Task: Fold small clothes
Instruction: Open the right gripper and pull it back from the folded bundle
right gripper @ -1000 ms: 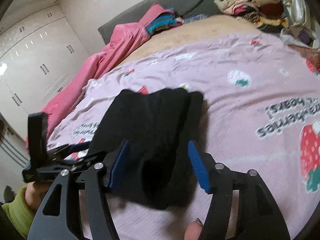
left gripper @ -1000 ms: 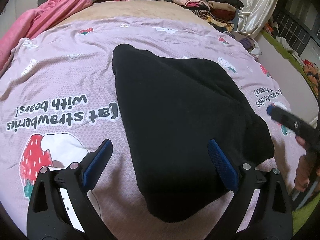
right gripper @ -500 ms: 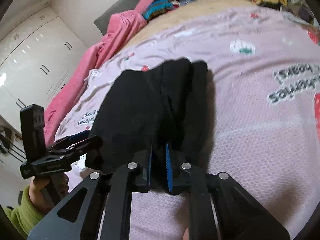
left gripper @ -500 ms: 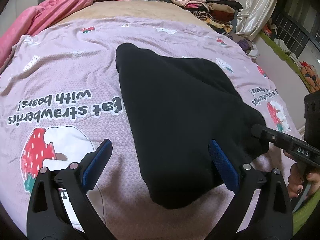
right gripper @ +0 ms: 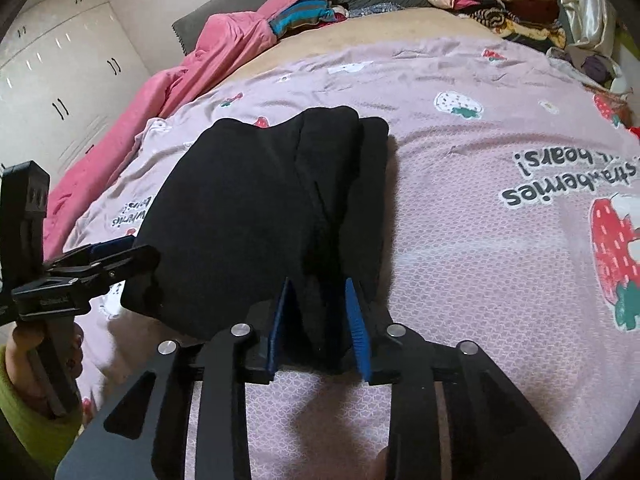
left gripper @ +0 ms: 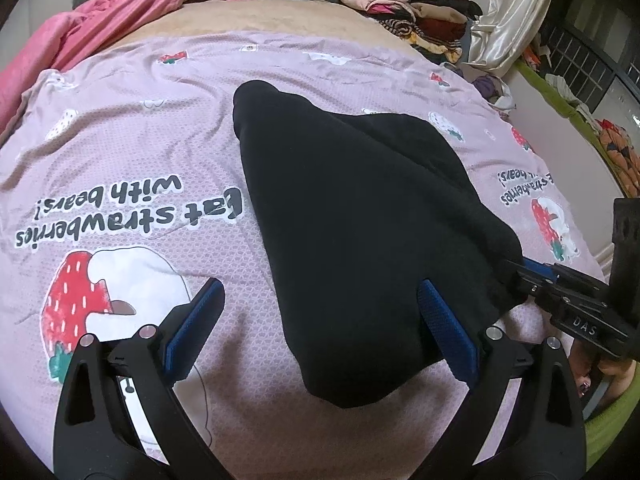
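Observation:
A folded black garment [left gripper: 360, 216] lies on the pink strawberry bedsheet [left gripper: 120, 160]. My left gripper [left gripper: 320, 332] is open, its jaws straddling the garment's near corner, right pad over the cloth. In the right wrist view the garment [right gripper: 248, 208] reaches to my right gripper [right gripper: 318, 320], whose blue pads stand on either side of a thick fold of its near edge, partly apart. The right gripper [left gripper: 532, 276] also shows at the garment's right corner in the left wrist view. The left gripper [right gripper: 100, 256] shows at left in the right wrist view.
A pink blanket [left gripper: 80, 32] is heaped at the far left of the bed. A pile of folded clothes [left gripper: 408, 4] sits at the far right. A white wardrobe [right gripper: 52, 80] stands at left. A green bed edge [left gripper: 560, 96] runs along the right.
My right gripper moved onto the garment's near edge, closed tight on it, and its pads now stand wider with the fold between them. The left gripper stayed open and hardly moved.

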A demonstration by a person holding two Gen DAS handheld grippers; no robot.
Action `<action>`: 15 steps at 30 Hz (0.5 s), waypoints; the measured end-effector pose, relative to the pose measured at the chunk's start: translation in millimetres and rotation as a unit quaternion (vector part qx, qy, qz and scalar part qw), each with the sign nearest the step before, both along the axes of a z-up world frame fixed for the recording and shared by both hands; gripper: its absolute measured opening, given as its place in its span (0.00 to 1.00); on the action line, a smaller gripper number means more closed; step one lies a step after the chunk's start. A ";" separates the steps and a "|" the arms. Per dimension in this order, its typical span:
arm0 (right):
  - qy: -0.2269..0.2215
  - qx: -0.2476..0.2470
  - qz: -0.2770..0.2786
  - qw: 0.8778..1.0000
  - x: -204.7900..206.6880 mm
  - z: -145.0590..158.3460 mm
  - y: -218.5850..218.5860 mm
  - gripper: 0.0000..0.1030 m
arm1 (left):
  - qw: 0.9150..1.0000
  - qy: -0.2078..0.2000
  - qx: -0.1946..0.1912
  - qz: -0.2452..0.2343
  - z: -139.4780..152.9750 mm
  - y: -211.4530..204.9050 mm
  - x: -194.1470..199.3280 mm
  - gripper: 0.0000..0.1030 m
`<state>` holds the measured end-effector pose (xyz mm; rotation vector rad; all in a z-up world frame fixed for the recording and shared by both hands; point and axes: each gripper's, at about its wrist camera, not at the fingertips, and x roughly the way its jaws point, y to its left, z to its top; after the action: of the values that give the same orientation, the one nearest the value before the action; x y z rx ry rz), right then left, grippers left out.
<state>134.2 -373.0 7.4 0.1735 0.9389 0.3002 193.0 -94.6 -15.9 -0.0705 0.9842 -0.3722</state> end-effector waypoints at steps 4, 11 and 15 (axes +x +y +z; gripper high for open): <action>-0.004 -0.007 -0.001 1.000 -2.0 4.1 0.9 0.35 | 1.000 0.000 0.002 -0.001 0.5 0.2 -2.0 0.88; -0.053 -0.006 -0.001 0.999 28.0 37.6 2.3 0.47 | 1.000 -0.002 -0.002 0.001 -0.9 0.9 -4.5 0.88; -0.032 -0.019 0.004 0.999 80.4 32.4 9.5 0.47 | 1.000 -0.028 -0.008 0.001 10.5 -0.7 -7.7 0.88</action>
<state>214.7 -363.4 39.8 0.1243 0.8815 0.2925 185.3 -95.3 -5.5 -0.0752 0.9259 -0.3776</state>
